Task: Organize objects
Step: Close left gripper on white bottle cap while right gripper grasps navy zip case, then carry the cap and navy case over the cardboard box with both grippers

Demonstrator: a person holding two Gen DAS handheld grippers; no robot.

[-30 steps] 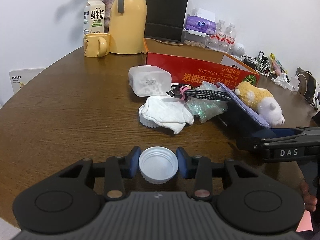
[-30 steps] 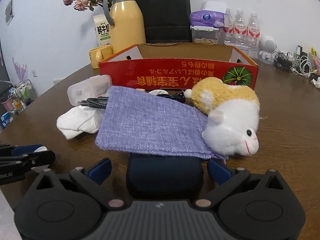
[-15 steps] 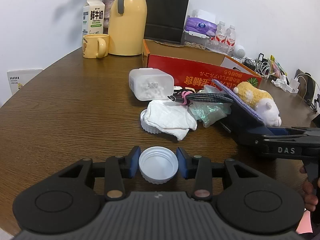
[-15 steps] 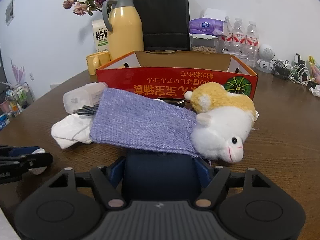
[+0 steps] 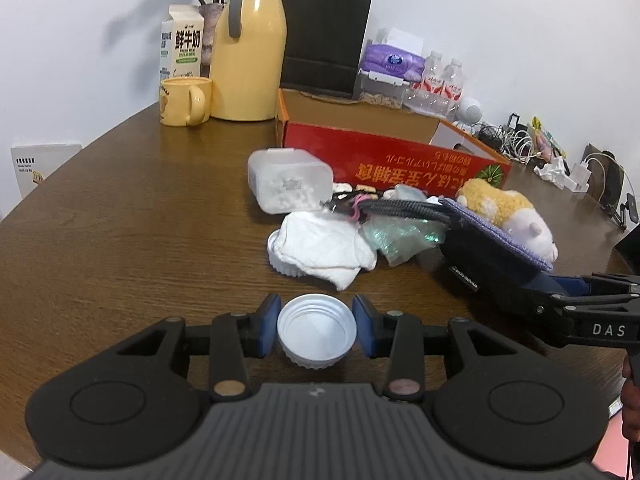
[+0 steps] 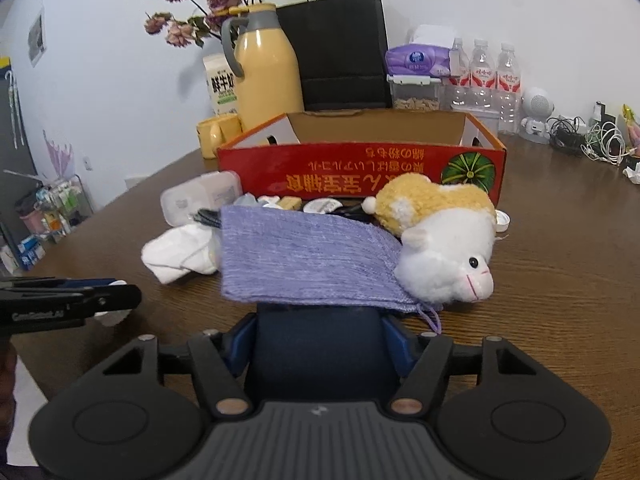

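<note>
My left gripper (image 5: 316, 330) is shut on a white bottle cap (image 5: 316, 334), held open side up just above the brown table. My right gripper (image 6: 320, 344) is shut on a dark navy pouch (image 6: 320, 356), lifted off the table; it also shows in the left wrist view (image 5: 484, 270). A purple cloth bag (image 6: 308, 256) and a plush hamster (image 6: 444, 240) lie on top of the pouch. The open red cardboard box (image 6: 360, 172) stands behind the pile.
A clear plastic container (image 5: 290, 186), white cloth (image 5: 324, 248), another white lid (image 5: 280, 260), black braided cable (image 5: 404, 208) and crumpled plastic (image 5: 404, 234) lie before the box. A yellow mug (image 5: 184, 100), thermos (image 5: 248, 44), milk carton, black bag and bottles stand at the back.
My right gripper closed on the navy pouch and raised it with the purple bag and plush on top. My left gripper kept the cap and shifted slightly.
</note>
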